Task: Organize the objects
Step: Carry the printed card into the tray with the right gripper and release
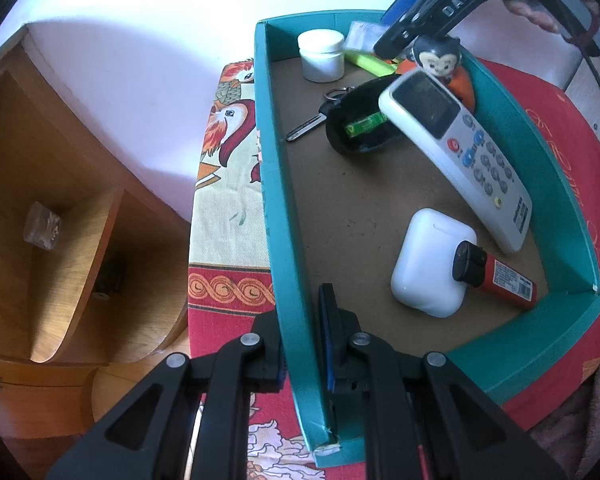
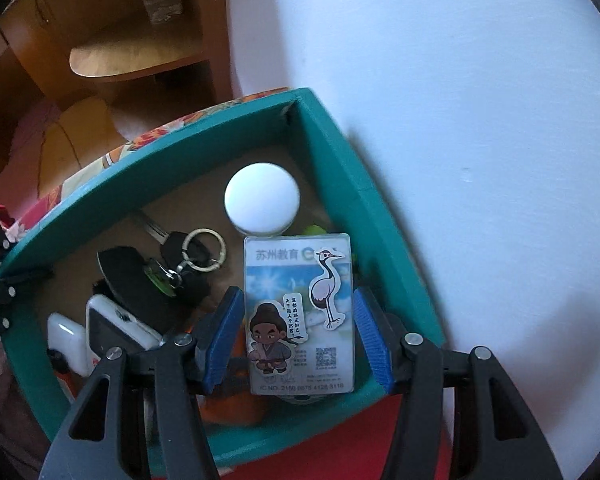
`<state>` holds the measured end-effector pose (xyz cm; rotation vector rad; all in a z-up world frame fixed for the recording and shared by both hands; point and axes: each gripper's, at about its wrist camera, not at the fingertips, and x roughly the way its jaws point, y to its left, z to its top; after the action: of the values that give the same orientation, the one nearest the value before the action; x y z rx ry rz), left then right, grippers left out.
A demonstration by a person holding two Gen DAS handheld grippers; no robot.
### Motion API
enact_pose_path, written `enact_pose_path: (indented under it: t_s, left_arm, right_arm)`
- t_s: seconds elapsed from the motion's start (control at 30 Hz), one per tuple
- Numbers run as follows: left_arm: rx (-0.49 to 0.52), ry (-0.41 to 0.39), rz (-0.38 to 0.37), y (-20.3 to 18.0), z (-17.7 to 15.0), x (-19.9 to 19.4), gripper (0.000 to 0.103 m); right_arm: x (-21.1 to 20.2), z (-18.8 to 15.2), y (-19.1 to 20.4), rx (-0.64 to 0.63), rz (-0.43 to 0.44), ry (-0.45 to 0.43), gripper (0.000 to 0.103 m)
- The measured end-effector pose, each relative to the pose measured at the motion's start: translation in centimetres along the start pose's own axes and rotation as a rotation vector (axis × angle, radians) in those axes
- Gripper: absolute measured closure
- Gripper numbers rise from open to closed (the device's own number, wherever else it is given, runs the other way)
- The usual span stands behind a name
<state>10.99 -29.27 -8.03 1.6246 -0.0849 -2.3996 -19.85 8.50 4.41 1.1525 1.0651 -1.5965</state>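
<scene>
Gripping, left claw (image 1: pixel 300 344): clamped on the near left wall of the teal box (image 1: pixel 268 184), one finger outside, one inside.
Right claw (image 2: pixel 298 340): blue pads on either long edge of an upright card (image 2: pixel 298 312) bearing crane and cartoon-figure stickers, held over the box's far right corner.
Box: open-topped, brown floor, resting on a red patterned cloth (image 1: pixel 220 312).
Near right corner: white earbud case (image 1: pixel 432 260) with a red lighter (image 1: pixel 496 276) touching its right side.
Right wall: white remote (image 1: pixel 456 152) tilted, its top end propped on things behind it.
Middle: black oval case (image 1: pixel 360 120) lying open, something green inside; a key (image 1: pixel 306 126) on a ring just left of it.
Far right corner: small monkey figurine (image 1: pixel 436 58) in orange, beneath the right claw.
Far edge: white lidded jar (image 1: pixel 322 56); a yellow-green item (image 1: pixel 368 62) beside it, kind unclear.
Beyond the box: white wall; wooden shelving (image 1: pixel 60 208) to the left.
</scene>
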Motion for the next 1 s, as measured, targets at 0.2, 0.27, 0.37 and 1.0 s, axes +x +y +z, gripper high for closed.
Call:
enact_pose_path:
  t_s: [0.2,0.27,0.37,1.0]
  left_arm:
    - [0.001,-0.001,-0.001,0.1,-0.1,0.1,0.093]
    - [0.0,-0.001,-0.002,0.0,-0.1,0.1,0.093]
    - [-0.001,-0.001,0.001,0.0,0.0,0.1,0.093]
    - [-0.004,-0.001,0.002,0.0,0.0,0.1,0.093]
  right_arm:
    - [0.8,0.5,0.7,-0.004,-0.025,-0.029,0.045]
    - [1.2,0.4,0.7,0.004,-0.031,-0.024,0.045]
    - [1.7,0.9,1.0,0.021,-0.033,-0.034,0.045]
    - [0.1,1.3,1.1,0.076,-0.066,-0.129,0.045]
